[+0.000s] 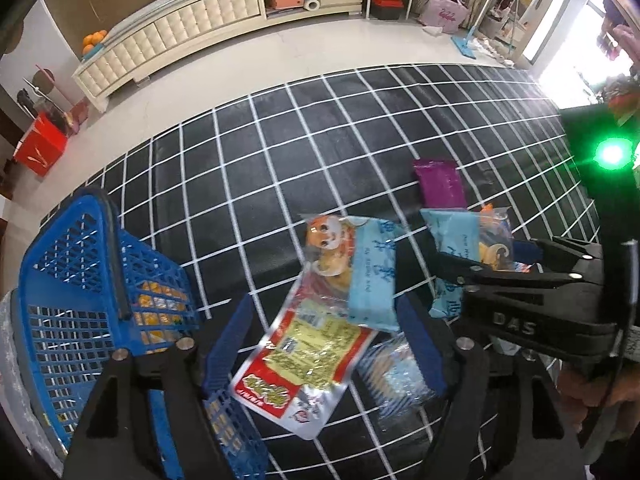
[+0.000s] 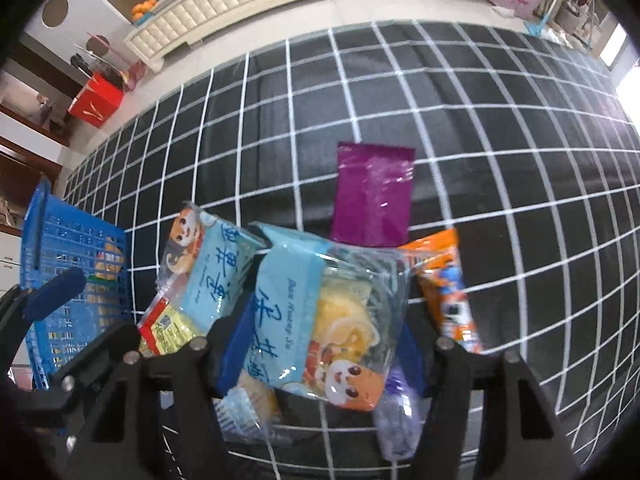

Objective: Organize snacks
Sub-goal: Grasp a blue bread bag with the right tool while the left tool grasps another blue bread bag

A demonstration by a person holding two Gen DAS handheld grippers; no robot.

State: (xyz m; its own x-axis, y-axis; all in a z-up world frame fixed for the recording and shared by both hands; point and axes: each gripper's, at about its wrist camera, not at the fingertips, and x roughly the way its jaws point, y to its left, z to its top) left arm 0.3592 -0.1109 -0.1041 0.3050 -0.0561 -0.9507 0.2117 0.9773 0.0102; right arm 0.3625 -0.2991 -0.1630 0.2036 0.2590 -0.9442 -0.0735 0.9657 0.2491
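Daylight pours in from a window [image 1: 576, 36] at the upper right of both views, blown out to white there. A green indicator light [image 1: 612, 155] flares into a starburst in the left wrist view. Foil and clear snack wrappers [image 2: 372, 184] catch small glints. Fisheye lenses bow the grid mat [image 2: 500, 140] lines and darken the corners. Shadows are soft, and nearby gripper parts look slightly blurred.

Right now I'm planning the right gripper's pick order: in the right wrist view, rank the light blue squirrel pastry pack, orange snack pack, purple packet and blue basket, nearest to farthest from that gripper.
1. Light blue squirrel pastry pack: between the right gripper fingers.
2. Orange snack pack: just right.
3. Purple packet: ahead, centre.
4. Blue basket: far left.
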